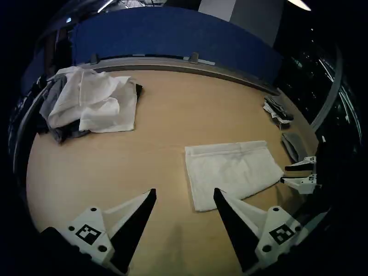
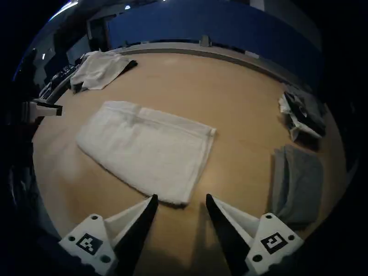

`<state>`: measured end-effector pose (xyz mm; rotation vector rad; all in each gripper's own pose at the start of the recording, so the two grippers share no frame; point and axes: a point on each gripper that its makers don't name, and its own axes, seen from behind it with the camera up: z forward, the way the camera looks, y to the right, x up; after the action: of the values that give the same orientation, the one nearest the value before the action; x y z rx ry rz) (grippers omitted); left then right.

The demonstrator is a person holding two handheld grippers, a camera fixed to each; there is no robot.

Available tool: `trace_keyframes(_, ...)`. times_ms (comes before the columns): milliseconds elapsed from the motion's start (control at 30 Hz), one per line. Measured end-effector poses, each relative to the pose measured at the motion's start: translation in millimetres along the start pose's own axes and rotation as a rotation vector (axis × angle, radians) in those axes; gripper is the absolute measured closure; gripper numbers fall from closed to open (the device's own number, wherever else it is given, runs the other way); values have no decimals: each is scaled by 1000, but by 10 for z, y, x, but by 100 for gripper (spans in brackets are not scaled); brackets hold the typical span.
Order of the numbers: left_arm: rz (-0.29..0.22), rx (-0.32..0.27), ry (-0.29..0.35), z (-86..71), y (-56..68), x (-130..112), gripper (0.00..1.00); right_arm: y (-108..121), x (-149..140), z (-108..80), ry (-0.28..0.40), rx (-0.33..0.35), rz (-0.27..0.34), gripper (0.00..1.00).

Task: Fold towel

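**A:** Left gripper (image 1: 184,191): fingers spread, nothing between them, over bare table (image 1: 152,152). Right gripper (image 2: 181,196): also apart and empty, tips just short of the near hem.

**B:** The towel?

**A:** White towel (image 2: 147,147), flat rectangle on the table, lying between the two grippers.

**B:** What could go wrong?

**A:** My guess: a pinch at the near corner catches the top layer only and the cloth peels open instead of folding. If the two corners are lifted unevenly, the edges land skewed.

**B:** Anything unclear?

**A:** Can't tell how many layers the towel has. The light is dim. Heap of white cloths (image 1: 96,99) at the far corner hides darker fabric beneath. Grey folded cloth (image 2: 296,184) and dark bundle (image 2: 301,115) sit at the table's edge, partly cut off.
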<state>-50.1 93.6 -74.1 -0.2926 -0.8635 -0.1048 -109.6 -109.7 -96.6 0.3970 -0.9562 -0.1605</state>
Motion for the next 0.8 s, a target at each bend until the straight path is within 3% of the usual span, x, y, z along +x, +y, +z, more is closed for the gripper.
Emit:
trace_keyframes(367,-4,1,-13,-29,10,-106,7,-51,-51,64,-24,58,38,58)
trace_keyframes(633,2,4,-14,-46,7,-106,7,-54,-85,71,-39,53,22,89)
trace_keyframes(800,2,6,-14,-60,5,-114,7,-88,-69,70,-30,57,16,95)
